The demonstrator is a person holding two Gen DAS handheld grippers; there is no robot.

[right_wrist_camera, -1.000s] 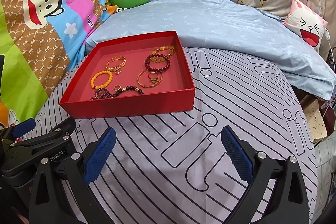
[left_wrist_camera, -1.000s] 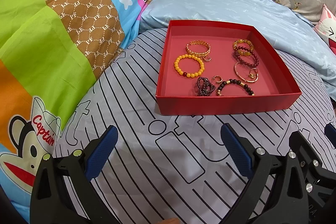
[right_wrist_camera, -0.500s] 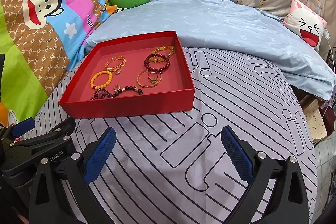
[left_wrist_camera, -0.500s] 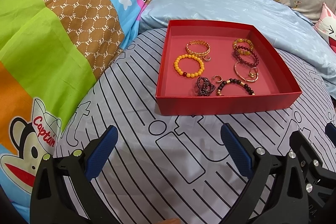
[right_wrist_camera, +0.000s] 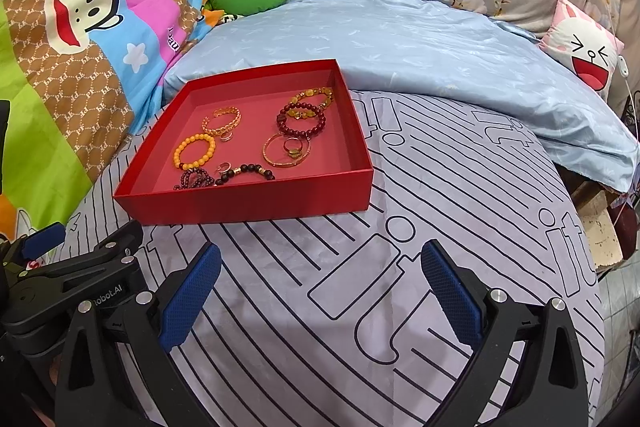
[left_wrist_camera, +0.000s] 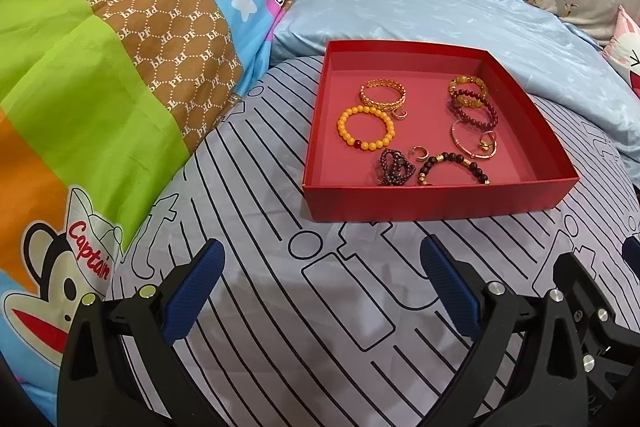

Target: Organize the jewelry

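Left wrist view shows us our left gripper [left_wrist_camera: 320,283] and right gripper [right_wrist_camera: 320,285] spread wide, empty, the red jewelry tray [left_wrist_camera: 436,199] just ahead.

Left gripper [left_wrist_camera: 322,281] and right gripper [right_wrist_camera: 320,283]: fingers spread wide, nothing between them, side by side, both low over the bed.

Striped sheet [left_wrist_camera: 320,307] lies bare before red tray [left_wrist_camera: 432,203].

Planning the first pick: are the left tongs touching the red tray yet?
Apart. In the left wrist view, the left tongs hang open short of the red tray, with striped sheet visible between the fingertips and the tray's near wall.
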